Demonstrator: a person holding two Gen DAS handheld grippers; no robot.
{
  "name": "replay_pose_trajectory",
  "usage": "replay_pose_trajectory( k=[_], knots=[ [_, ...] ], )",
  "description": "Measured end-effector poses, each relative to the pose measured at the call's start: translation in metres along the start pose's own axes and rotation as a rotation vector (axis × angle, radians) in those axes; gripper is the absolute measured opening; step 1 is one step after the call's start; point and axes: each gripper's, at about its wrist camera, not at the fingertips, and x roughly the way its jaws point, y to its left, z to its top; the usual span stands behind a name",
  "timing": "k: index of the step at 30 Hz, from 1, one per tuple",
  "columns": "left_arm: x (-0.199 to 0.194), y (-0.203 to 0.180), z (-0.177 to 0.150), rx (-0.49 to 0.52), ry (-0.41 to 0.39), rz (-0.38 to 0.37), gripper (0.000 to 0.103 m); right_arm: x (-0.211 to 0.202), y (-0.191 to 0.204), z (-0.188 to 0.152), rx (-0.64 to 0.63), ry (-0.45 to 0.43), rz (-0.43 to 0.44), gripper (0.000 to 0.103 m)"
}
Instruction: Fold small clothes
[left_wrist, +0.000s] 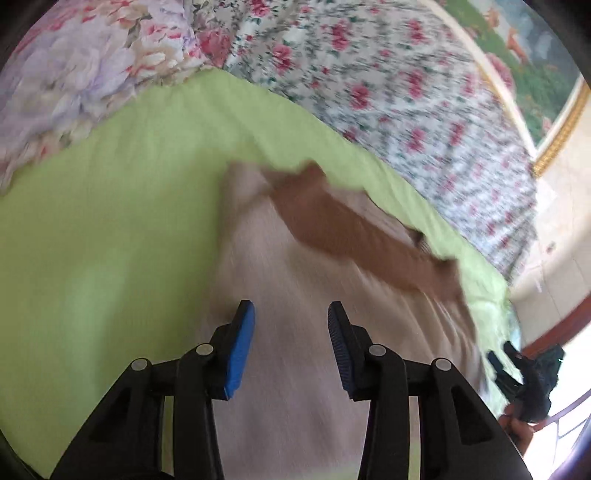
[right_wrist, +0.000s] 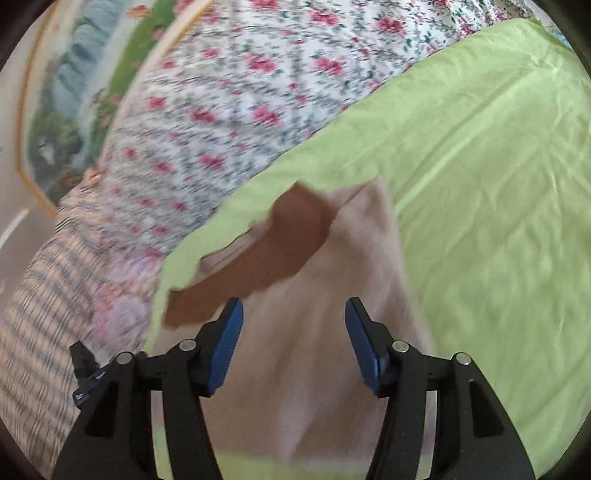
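Observation:
A small pale pink garment (left_wrist: 303, 295) with a brown band (left_wrist: 343, 225) along its far edge lies spread on a light green sheet (left_wrist: 92, 240). My left gripper (left_wrist: 291, 314) is open and empty above the garment's near part. In the right wrist view the same garment (right_wrist: 306, 332) with its brown band (right_wrist: 269, 254) lies under my right gripper (right_wrist: 293, 310), which is open and empty. The right gripper also shows at the right edge of the left wrist view (left_wrist: 509, 365). Both views are motion-blurred.
A floral bedcover (left_wrist: 388, 92) lies beyond the green sheet (right_wrist: 480, 203), with a paler floral quilt (left_wrist: 74, 81) at the far left. A striped fabric (right_wrist: 44, 314) lies left in the right wrist view. A framed picture (right_wrist: 74, 110) hangs on the wall.

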Motion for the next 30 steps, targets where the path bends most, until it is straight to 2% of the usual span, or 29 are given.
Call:
replay_pose_trajectory(
  k=[3, 6, 8, 13, 15, 18, 25, 30],
  knots=[
    [-0.022, -0.016, -0.047, 0.012, 0.015, -0.031, 0.044, 0.001, 0.019, -0.032, -0.021, 0.030, 0.017, 0.059],
    [-0.037, -0.025, -0.082, 0.032, 0.024, -0.022, 0.045, -0.006, 0.029, -0.055, -0.060, 0.048, 0.040, 0.059],
    [-0.046, -0.029, -0.100, 0.033, 0.024, -0.030, 0.051, -0.007, 0.035, -0.063, -0.092, 0.050, 0.036, 0.059],
    [-0.055, -0.024, -0.128, -0.012, 0.047, -0.046, 0.055, -0.012, 0.042, -0.074, -0.116, 0.035, 0.048, 0.059],
    [-0.052, -0.022, -0.132, -0.046, 0.049, -0.056, 0.056, -0.013, 0.042, -0.078, -0.117, 0.035, 0.054, 0.059],
    [-0.047, -0.020, -0.130, -0.084, 0.036, -0.058, 0.067, -0.013, 0.042, -0.079, -0.123, 0.026, 0.060, 0.059],
    [-0.032, -0.016, -0.109, -0.153, -0.016, -0.037, 0.072, -0.008, 0.039, -0.080, -0.119, 0.043, 0.093, 0.059],
    [-0.015, 0.007, -0.079, -0.279, -0.070, -0.030, 0.073, -0.008, 0.036, -0.080, -0.106, 0.040, 0.113, 0.059]
  ],
)
